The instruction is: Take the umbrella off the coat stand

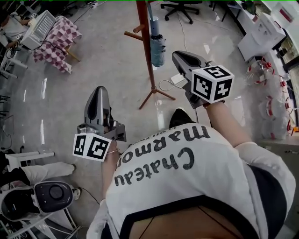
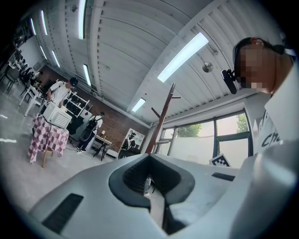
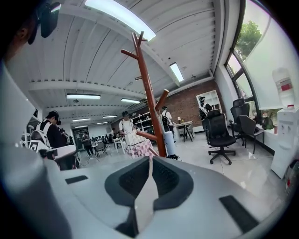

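in the head view the coat stand (image 1: pixel 146 42) runs off the top edge, as does the office chair (image 1: pixel 181 6) behind it. in the right gripper view the right gripper (image 3: pixel 151 161) hides the stand's feet, and the umbrella (image 3: pixel 169 143) beside it is too small to show how it hangs.

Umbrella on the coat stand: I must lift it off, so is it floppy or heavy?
Probably light: the umbrella looks folded and compact. Its fabric likely gives when squeezed. Hanging beside the coat stand, it may swing.
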Tool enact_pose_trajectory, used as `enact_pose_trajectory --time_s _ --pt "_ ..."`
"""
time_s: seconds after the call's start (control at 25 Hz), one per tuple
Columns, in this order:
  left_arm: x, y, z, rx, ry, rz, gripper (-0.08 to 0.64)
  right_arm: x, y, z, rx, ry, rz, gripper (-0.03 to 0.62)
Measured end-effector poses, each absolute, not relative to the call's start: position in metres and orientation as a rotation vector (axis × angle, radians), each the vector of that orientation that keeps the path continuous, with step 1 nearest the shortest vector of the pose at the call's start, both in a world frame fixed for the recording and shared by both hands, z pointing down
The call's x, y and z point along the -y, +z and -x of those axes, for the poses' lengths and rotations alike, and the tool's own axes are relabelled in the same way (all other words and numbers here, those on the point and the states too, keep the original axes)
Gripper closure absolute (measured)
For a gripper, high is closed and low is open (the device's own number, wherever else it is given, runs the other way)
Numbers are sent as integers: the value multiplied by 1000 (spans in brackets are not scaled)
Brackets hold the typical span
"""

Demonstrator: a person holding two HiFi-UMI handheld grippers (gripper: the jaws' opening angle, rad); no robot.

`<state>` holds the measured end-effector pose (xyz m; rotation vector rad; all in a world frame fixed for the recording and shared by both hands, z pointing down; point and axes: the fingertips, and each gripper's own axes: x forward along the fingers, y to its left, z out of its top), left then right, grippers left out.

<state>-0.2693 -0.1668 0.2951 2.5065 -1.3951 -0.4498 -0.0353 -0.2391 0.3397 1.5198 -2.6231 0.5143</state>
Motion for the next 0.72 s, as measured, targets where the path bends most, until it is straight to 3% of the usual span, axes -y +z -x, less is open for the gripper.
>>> enact_pose_trajectory --time_s 0.72 --pt "210 292 279 1575 -519 -2414 538 321 336 22 2661 412 -1472 552"
